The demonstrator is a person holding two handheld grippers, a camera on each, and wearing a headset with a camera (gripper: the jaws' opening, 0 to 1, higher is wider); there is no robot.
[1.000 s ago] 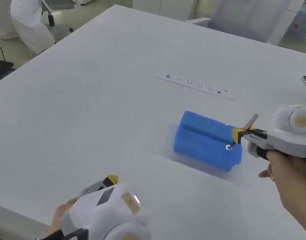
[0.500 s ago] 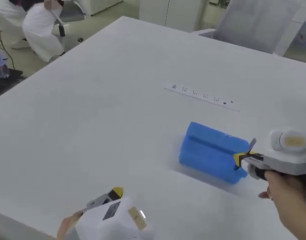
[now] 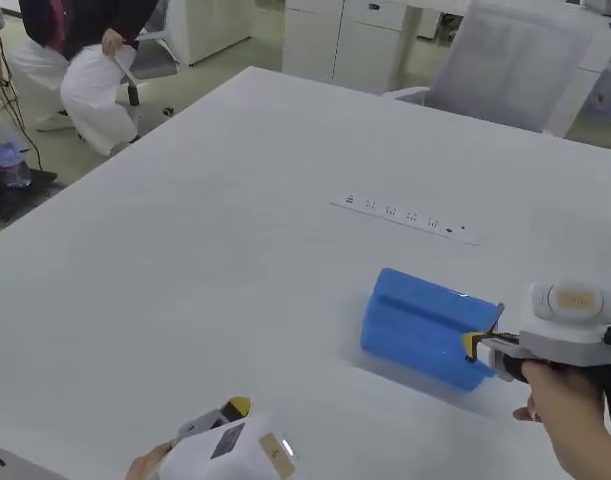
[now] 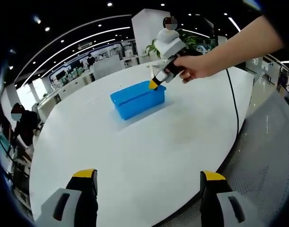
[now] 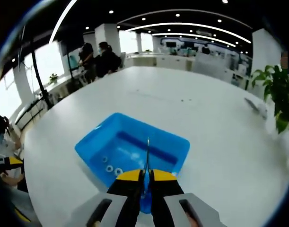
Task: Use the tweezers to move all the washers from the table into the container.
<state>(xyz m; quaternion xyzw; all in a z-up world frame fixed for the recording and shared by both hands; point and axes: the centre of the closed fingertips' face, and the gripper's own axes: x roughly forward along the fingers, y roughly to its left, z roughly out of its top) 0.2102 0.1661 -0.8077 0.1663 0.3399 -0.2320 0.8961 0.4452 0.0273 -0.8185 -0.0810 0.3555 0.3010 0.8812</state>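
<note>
Right gripper (image 3: pixel 477 345) lower, tweezers (image 3: pixel 497 319) over container (image 3: pixel 410 325)

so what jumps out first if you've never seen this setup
The bright blue container stands out on the otherwise bare white table, right of centre in the head view. The right gripper is shut on thin tweezers whose tips point over the container, where a few small washers lie on the floor. The left gripper hangs open near the table's close edge.
</note>
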